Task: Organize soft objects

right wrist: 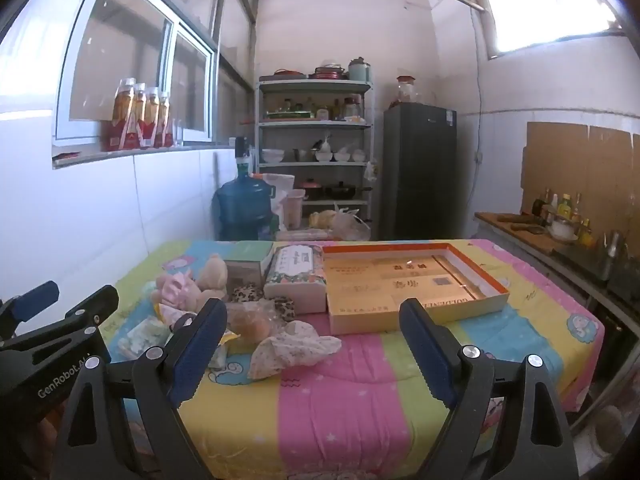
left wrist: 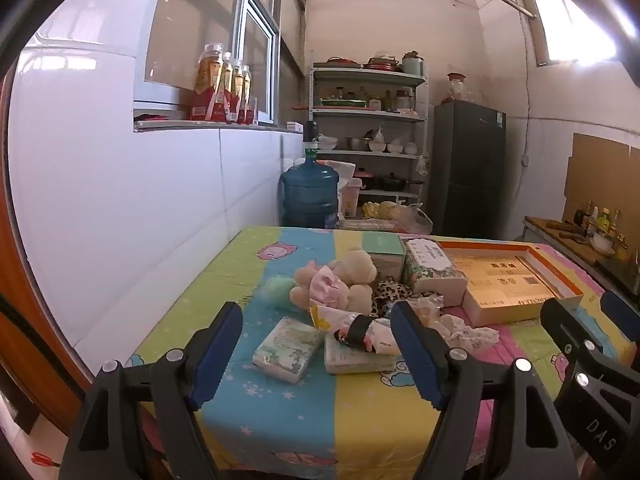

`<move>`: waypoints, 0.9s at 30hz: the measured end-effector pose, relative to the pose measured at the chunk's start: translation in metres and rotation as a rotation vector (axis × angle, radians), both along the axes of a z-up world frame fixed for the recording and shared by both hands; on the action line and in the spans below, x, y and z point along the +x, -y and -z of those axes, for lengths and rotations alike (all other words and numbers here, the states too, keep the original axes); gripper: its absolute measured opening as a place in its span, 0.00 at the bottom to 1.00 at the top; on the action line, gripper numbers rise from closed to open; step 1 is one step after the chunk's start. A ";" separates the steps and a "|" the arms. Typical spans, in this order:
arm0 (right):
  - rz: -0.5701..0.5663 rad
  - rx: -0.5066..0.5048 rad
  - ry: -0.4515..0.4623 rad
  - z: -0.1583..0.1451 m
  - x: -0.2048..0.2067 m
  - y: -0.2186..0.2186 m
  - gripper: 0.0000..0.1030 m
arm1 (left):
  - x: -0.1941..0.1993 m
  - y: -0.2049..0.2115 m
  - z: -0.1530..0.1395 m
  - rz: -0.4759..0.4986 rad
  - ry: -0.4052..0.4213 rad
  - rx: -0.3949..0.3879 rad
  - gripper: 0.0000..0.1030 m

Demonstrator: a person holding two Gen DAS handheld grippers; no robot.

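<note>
A pile of soft things lies on the striped sheet [right wrist: 340, 400]: a cream teddy bear [left wrist: 354, 272], a pink plush [left wrist: 326, 286], a green fluffy ball [left wrist: 276, 290], two tissue packs [left wrist: 286, 350], a leopard-print piece [left wrist: 392, 292] and a crumpled floral cloth [right wrist: 292, 346]. A bagged bun-like item [right wrist: 250, 322] rests beside the cloth. My left gripper [left wrist: 316, 350] hovers open just short of the tissue packs, holding nothing. My right gripper [right wrist: 314, 346] is wide open short of the floral cloth, also holding nothing. Each gripper shows at the edge of the other's view.
An open orange shallow box [right wrist: 404, 280] sits at the back right of the table, with a floral tissue box [right wrist: 296, 276] and a green carton [left wrist: 384, 254] to its left. Behind stand a water jug [left wrist: 310, 196], shelves [right wrist: 316, 144] and a fridge [right wrist: 420, 172]. White wall on the left.
</note>
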State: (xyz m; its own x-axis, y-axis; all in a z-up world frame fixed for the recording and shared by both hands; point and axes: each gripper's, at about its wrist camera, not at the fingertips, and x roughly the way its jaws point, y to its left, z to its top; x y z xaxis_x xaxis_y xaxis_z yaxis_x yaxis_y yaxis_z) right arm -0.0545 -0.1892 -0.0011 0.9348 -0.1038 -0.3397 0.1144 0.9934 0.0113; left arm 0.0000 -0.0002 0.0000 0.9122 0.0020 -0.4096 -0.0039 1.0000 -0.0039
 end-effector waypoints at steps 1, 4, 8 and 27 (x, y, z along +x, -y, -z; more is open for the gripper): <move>-0.001 -0.001 -0.001 0.000 0.000 0.000 0.86 | 0.000 0.000 0.000 -0.003 -0.001 0.002 0.74; -0.002 -0.007 0.003 0.000 -0.002 0.001 0.86 | 0.000 0.001 0.000 -0.013 -0.002 0.008 0.74; -0.004 -0.011 0.006 -0.002 -0.005 -0.001 0.86 | -0.003 0.009 0.002 -0.011 -0.002 0.009 0.74; -0.035 -0.002 0.002 -0.001 -0.007 0.000 0.86 | -0.006 0.009 0.000 0.001 0.000 -0.001 0.74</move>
State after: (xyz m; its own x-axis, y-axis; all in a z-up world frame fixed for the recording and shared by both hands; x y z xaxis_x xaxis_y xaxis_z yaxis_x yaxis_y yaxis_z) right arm -0.0620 -0.1890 0.0003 0.9384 -0.0720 -0.3378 0.0798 0.9968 0.0094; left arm -0.0060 -0.0089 0.0004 0.9123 0.0005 -0.4094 -0.0029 1.0000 -0.0053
